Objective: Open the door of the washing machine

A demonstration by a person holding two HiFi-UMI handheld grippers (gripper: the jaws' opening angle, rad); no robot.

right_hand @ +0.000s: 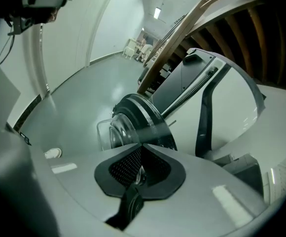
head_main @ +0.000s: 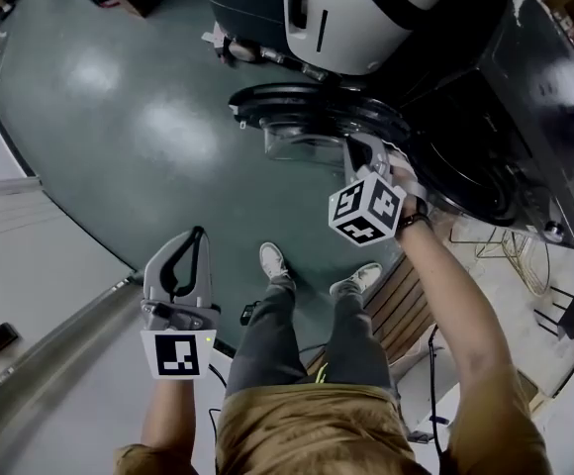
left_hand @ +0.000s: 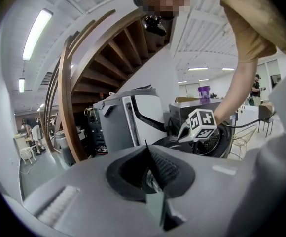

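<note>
Floor: glossy dark green floor [head_main: 119, 107], pale light patches toward 10 o'clock.
12 o'clock: white-and-black rounded appliance [head_main: 351, 13] stands on it.
2 o'clock: black boxy washing machine [head_main: 534, 87].
3 o'clock: thin gold wire-frame stand [head_main: 520, 255].
Centre: two white sneakers [head_main: 274, 261].
4 o'clock: brown slatted wooden board [head_main: 401, 305], beside the right sneaker.

Floor [head_main: 89, 97]: lying green and glossy, reflecting lights.
Staircase [left_hand: 64, 98]: curving upward at the left.
Purple tub [left_hand: 204, 92]: sitting far right.

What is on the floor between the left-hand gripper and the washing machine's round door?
Nothing: in the head view, only bare green floor separates the left gripper from the door.
</note>
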